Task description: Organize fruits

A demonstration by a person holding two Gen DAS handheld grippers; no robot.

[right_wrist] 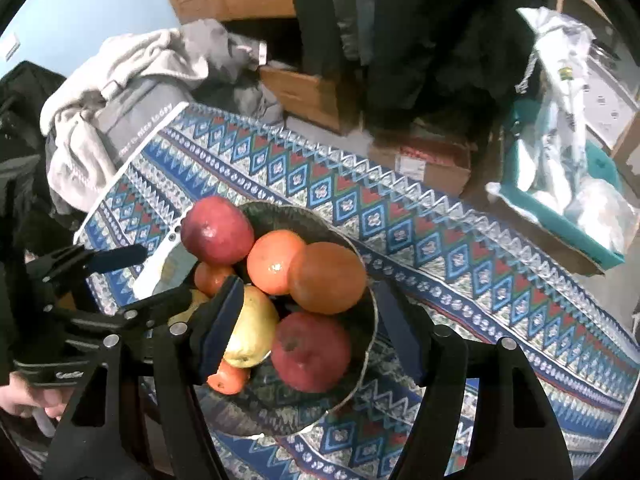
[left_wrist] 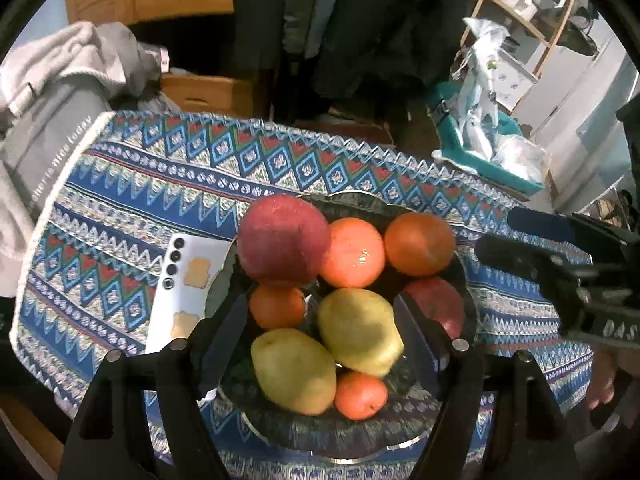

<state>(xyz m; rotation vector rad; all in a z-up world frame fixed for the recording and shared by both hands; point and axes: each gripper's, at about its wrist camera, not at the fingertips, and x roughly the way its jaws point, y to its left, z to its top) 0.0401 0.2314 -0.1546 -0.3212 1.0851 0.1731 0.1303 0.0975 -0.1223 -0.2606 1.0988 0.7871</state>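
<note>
A dark glass bowl (left_wrist: 304, 430) (right_wrist: 280, 412) on the patterned tablecloth holds the fruit. A big red apple (left_wrist: 282, 240) (right_wrist: 218, 230), two large oranges (left_wrist: 352, 252) (left_wrist: 418, 244) and a second red apple (left_wrist: 438, 304) (right_wrist: 310, 352) lie in it. Two yellow pears (left_wrist: 358, 330) (left_wrist: 294, 370) and small oranges (left_wrist: 276, 306) (left_wrist: 360, 396) fill the near side. My left gripper (left_wrist: 320, 340) (right_wrist: 144, 280) hovers open above the pears, touching none. My right gripper (right_wrist: 310, 328) (left_wrist: 518, 236) stands open over the second apple, its pads apart from it.
A white phone (left_wrist: 180, 292) (right_wrist: 168, 260) lies face down, partly under the bowl's left edge. Grey clothes (left_wrist: 60, 92) pile up beyond the table's left end. Cardboard boxes (right_wrist: 312, 92) and a teal bin (left_wrist: 492, 168) of plastic bags stand behind the table.
</note>
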